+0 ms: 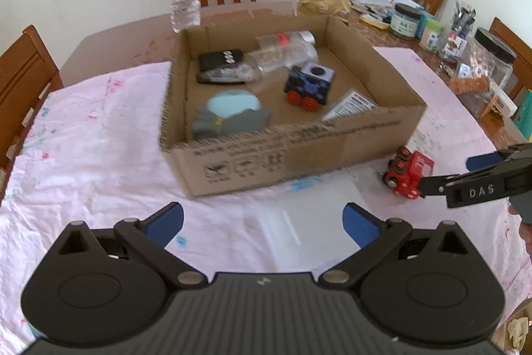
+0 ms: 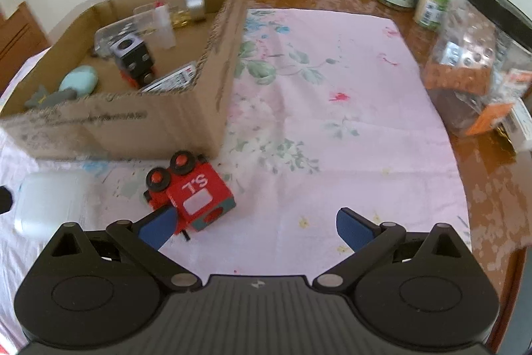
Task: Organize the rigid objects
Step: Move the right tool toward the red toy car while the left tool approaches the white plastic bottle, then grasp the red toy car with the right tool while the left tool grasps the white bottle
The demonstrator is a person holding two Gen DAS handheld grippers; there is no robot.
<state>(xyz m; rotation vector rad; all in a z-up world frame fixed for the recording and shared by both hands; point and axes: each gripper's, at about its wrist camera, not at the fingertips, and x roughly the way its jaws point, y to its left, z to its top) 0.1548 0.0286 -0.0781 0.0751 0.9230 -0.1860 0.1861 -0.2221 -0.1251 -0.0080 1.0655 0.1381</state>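
Big cardboard box (image 1: 292, 155) in the middle of the counter (image 2: 332, 122), already holding a blue toy train (image 1: 309, 85), bottles, other bits. Clear plastic case (image 1: 299, 222) just in front, between the left tool's (image 1: 262, 222) spread, empty fingers. Red toy train (image 2: 191, 192) on its side near the box corner; right tool (image 2: 254, 227) wide open, one finger touching it, probably lining up a grab.
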